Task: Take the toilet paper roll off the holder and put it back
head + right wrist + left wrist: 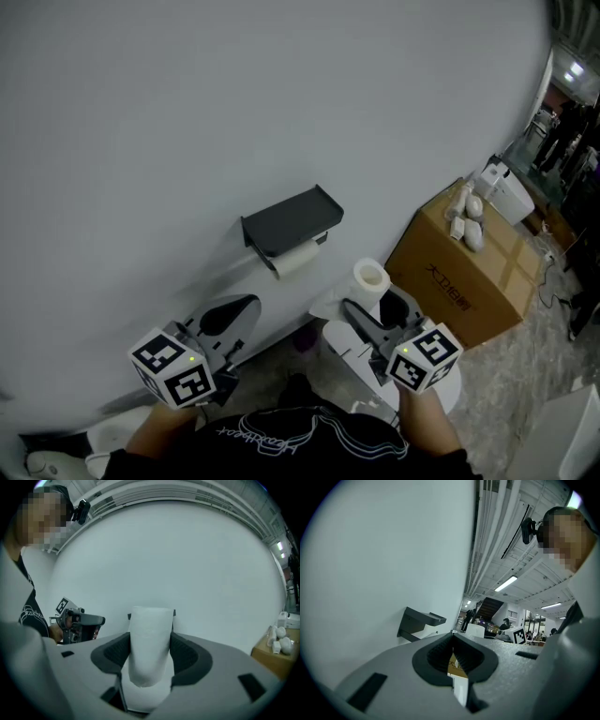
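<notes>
A black holder with a shelf top (pixel 291 220) is fixed to the white wall, and a white cylinder (pixel 298 258) hangs under it. A white toilet paper roll (pixel 371 278) stands upright in my right gripper (pixel 377 302), below and to the right of the holder. In the right gripper view both pads press on the sides of the roll (pixel 150 644), which hides most of the holder (pixel 174 613) behind it. My left gripper (pixel 246 307) sits lower left of the holder, its jaws shut with nothing between them (pixel 452 637). In that view the holder (pixel 419 623) shows on the wall ahead.
A cardboard box (pixel 469 272) with small white items on top stands to the right against the wall. A white fixture (pixel 361 361) lies under my right gripper. People stand far off at the right edge (pixel 562 131).
</notes>
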Tool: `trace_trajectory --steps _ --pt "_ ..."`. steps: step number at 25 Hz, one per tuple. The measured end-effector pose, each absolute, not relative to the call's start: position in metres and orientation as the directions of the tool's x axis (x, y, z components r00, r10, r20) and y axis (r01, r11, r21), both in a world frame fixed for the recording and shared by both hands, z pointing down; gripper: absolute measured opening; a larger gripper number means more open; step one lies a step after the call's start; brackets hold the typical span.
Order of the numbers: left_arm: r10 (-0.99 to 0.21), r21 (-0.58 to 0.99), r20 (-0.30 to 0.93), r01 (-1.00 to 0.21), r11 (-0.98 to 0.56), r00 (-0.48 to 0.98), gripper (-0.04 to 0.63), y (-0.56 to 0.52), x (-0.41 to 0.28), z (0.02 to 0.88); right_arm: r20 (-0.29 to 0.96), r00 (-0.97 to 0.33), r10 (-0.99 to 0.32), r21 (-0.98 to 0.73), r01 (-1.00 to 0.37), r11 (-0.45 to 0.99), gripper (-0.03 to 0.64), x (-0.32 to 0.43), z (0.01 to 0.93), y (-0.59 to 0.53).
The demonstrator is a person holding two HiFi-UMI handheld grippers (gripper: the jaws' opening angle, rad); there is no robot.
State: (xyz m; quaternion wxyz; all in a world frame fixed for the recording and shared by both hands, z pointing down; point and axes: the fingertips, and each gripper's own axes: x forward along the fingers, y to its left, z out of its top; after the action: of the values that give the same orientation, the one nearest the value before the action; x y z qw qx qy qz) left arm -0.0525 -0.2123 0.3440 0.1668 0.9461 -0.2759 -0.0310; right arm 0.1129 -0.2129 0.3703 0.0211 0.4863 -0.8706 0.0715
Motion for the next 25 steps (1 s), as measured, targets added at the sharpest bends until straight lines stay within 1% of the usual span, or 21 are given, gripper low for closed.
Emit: trace_trajectory --steps 7,12,25 --pt "-0.527 0.347 0.042 -0.507 -0.789 0.849 0.005 -0.208 -0.051 0.348 0.158 -0.530 -0.833 -0.124 -0.848 0.516 0.265 0.110 0.395 -0.200" --pt "-0.524 0.354 0.045 -0.504 -0.788 0.850 0.005 -0.209 -0.048 0.351 0.167 -0.522 -0.837 -0.135 -0.853 0.505 0.265 0.116 0.402 -0.197" --pt "-0.533 0.339 0.049 -0.517 -0.786 0.844 0.005 -0.210 -0.046 0.349 0.098 -0.533 -0.840 -0.108 -0.845 0.524 0.265 0.122 0.370 -0.206"
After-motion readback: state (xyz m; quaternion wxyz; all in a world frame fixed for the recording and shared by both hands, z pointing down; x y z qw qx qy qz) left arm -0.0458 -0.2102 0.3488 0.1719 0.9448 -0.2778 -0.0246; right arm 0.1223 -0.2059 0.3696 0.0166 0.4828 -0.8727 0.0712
